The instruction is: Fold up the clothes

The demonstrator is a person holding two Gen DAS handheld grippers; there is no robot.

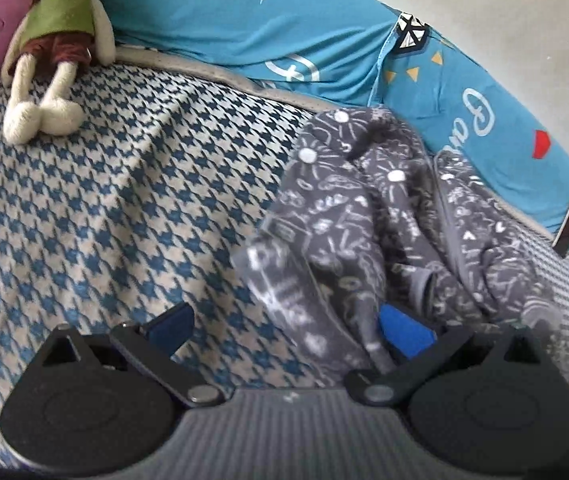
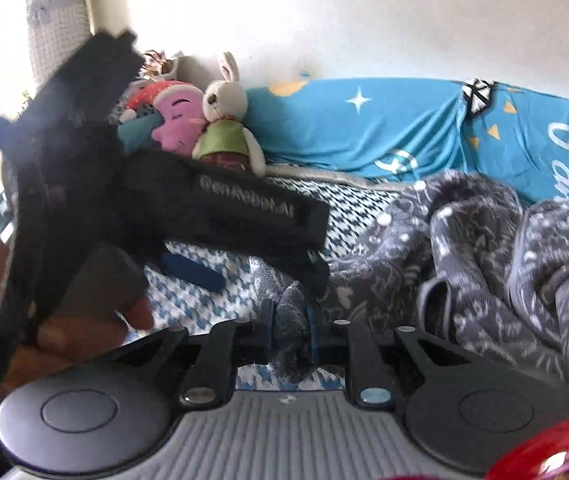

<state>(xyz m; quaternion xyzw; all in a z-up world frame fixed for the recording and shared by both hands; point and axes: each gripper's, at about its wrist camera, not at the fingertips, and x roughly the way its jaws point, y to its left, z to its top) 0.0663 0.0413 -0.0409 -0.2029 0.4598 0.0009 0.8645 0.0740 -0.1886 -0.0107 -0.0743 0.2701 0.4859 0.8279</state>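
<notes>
Fleece, by the look of it: the garment (image 1: 384, 240) is dark grey, soft and thick, printed all over with white chalk-like doodles and carrying round white buttons. It lies crumpled in deep folds on the right part of the bed, close to the blue pillow (image 1: 244, 28), with a ribbed cuff showing among the folds.

The left gripper (image 1: 288, 328) stands wide apart, its blue-padded fingers (image 1: 404, 332) released; one pad sits over bare cover, the other rests against the garment's near edge. The right gripper (image 2: 290, 336) is clenched on a narrow bunched fold of the garment, which fills the slit between its pads.

The bed cover (image 1: 104, 220) is woven in a blue and cream houndstooth. The pillow is smooth turquoise cloth with white stars and script. A plush rabbit (image 1: 56, 40) in a green vest leans by a pink cushion (image 2: 176, 120). Behind is a plain white wall (image 2: 364, 20).
</notes>
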